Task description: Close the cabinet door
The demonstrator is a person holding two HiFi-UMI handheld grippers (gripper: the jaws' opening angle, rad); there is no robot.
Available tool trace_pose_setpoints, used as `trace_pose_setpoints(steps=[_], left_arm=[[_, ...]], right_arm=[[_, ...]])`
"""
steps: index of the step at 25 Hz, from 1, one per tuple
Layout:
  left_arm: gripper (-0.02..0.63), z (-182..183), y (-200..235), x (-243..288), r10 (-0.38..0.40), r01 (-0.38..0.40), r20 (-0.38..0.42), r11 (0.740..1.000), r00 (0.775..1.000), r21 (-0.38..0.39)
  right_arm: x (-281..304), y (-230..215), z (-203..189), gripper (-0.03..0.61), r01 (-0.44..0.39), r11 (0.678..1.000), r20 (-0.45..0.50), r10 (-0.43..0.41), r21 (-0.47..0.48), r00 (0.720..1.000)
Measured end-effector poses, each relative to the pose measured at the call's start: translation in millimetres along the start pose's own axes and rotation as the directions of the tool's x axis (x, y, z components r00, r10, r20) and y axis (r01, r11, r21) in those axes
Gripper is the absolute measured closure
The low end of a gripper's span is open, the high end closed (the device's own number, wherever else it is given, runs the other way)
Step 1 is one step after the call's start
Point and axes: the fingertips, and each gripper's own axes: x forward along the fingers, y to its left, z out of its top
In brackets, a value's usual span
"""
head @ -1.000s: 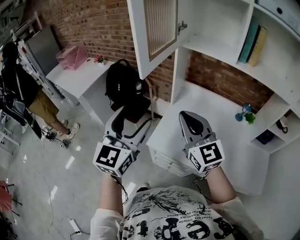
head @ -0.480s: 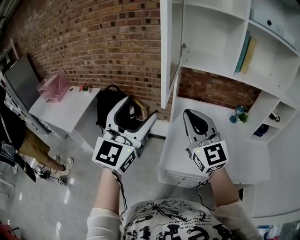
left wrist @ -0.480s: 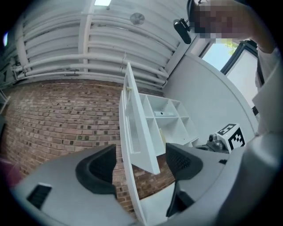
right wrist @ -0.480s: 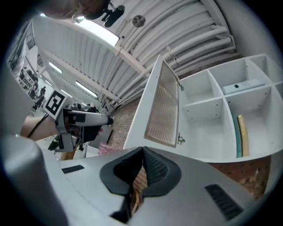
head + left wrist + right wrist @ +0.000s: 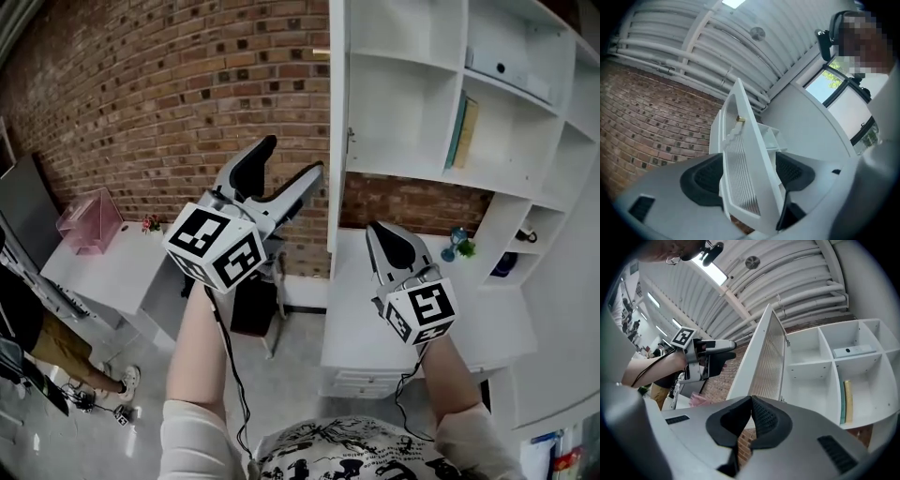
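The white cabinet door [image 5: 335,122] stands open, seen edge-on in the head view, its slatted panel [image 5: 771,357] facing the brick wall. My left gripper [image 5: 292,157] is raised to the left of the door's edge, open and holding nothing. In the left gripper view the door [image 5: 740,164] shows between the spread jaws of the left gripper [image 5: 747,173], farther ahead; contact cannot be told. My right gripper [image 5: 394,246] hangs lower in front of the open shelves [image 5: 412,103], shut and empty. The right gripper view shows the right gripper's [image 5: 751,413] pads pressed together below the door.
A brick wall [image 5: 187,94] lies left of the door. A book [image 5: 461,131] stands in the shelves, and a white desk [image 5: 361,328] with a small plant [image 5: 457,246] sits below. A black backpack on a chair [image 5: 253,305], a pink basket [image 5: 84,220] and a person [image 5: 28,328] are lower left.
My left gripper has risen from beside my body to the height of the door's edge. The head view has tilted up, so the door now shows edge-on. The right gripper stays shut.
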Motion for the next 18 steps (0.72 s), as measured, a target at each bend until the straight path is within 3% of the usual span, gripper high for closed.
trace_pose_setpoints(steps=[6,11,15,18], left_arm=[[0.253,37.0,19.0,21.6,-0.056,0.057,0.073,0.998,0.996,-0.012],[0.257,67.4,28.6,43.8,-0.153,0.159,0.118,0.986,0.981,-0.045],[0.265,80.5,36.2,89.5,-0.220,0.247,0.166,0.956,0.961,-0.161],[0.282,90.4,42.4,93.4,-0.268,0.308,0.198,0.928,0.943,-0.211]], right_arm=[[3.8,-4.8,23.5,0.563,0.036,0.999,0.001,-0.036,-0.026,0.999],[12.3,-7.9,39.5,0.563,0.060,0.998,-0.003,-0.061,-0.027,0.998],[11.8,-29.9,41.9,0.563,0.043,0.999,0.002,-0.043,0.021,0.999],[11.7,-17.0,42.3,0.563,0.036,0.999,-0.001,-0.036,0.018,0.999]])
